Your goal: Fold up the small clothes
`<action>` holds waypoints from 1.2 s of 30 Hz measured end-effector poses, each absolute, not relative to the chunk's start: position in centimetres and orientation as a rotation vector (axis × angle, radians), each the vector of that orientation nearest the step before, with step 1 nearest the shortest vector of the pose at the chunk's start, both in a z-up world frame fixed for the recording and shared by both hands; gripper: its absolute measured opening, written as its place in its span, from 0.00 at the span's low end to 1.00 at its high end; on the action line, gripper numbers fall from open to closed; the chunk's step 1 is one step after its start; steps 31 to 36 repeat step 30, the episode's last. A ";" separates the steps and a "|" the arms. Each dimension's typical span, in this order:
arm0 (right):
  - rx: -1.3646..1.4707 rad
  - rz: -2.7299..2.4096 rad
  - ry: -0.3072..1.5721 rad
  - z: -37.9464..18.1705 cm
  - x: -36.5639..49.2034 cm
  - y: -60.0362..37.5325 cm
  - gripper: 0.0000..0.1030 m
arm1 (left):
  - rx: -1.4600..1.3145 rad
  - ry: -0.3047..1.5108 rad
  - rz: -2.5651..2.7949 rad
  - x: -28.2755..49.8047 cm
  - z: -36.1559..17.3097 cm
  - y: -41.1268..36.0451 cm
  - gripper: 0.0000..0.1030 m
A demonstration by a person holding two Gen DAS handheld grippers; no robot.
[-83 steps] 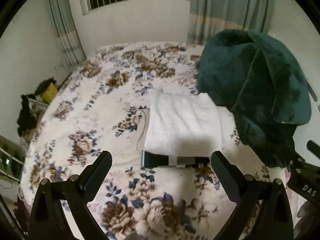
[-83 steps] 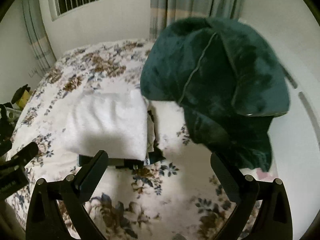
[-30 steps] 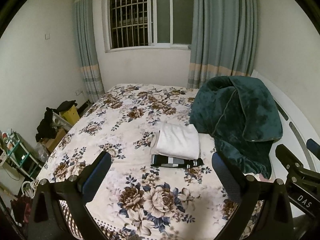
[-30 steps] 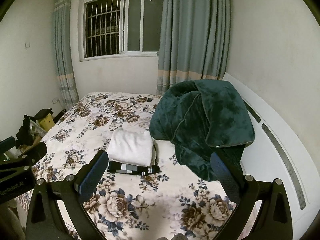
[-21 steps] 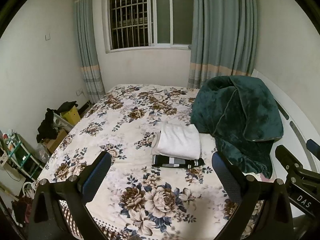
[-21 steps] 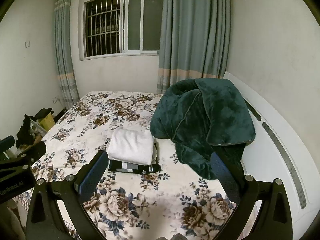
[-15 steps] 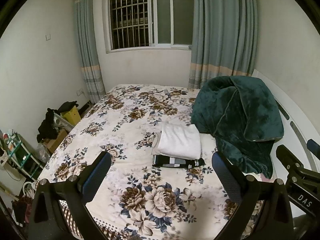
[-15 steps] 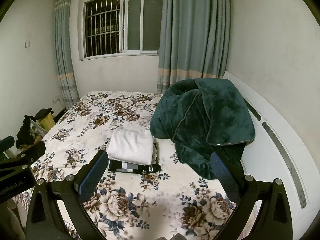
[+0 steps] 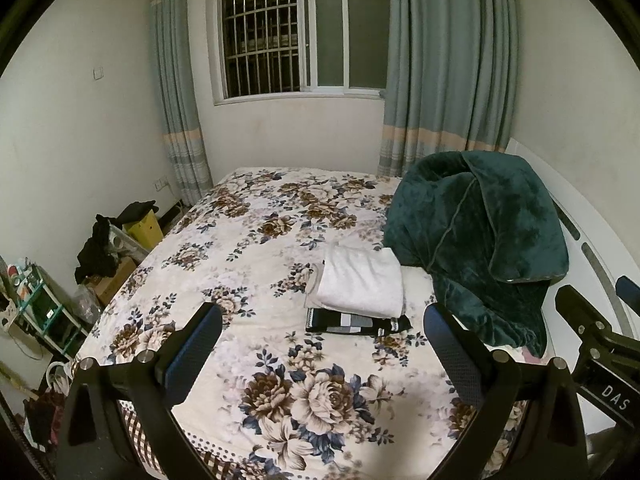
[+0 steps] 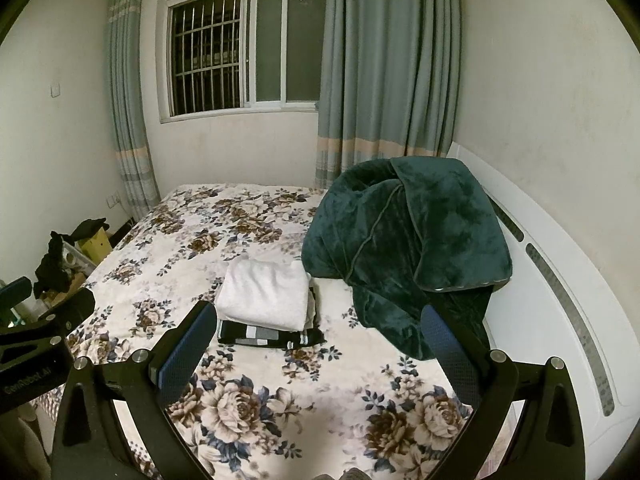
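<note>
1. The bed, spread with a floral cover, is seen filling the room below the barred window.
2. A dark green plush blanket is heaped against the white headboard, just beside the clothes.
3. The stack of folded clothes is found mid-bed: a white folded garment is laid on a black-and-white striped garment. Both are judged light, soft and limp; a folded edge is best pinched, with the far side supported to prevent unfolding.
4. The left gripper and the right gripper are held spread wide and empty, well short of the stack.
5. "DAS" is read on the right gripper's body; "GenRobot.AI" is faintly made out on the left.
</note>
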State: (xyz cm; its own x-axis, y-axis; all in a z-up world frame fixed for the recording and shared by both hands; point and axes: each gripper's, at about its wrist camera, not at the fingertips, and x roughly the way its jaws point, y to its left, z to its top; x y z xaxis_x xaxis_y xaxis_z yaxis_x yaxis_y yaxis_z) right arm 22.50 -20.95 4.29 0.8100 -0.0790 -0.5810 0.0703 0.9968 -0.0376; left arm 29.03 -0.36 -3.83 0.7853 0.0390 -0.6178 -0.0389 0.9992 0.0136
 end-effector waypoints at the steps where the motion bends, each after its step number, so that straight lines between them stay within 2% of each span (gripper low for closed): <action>1: -0.014 -0.080 0.622 4.3 22.5 -21.0 1.00 | 0.000 0.667 0.044 28.9 -4.0 -0.2 1.00; 36: -0.012 -0.083 0.619 4.1 22.3 -21.0 1.00 | 0.003 0.661 0.053 28.7 -4.1 0.2 1.00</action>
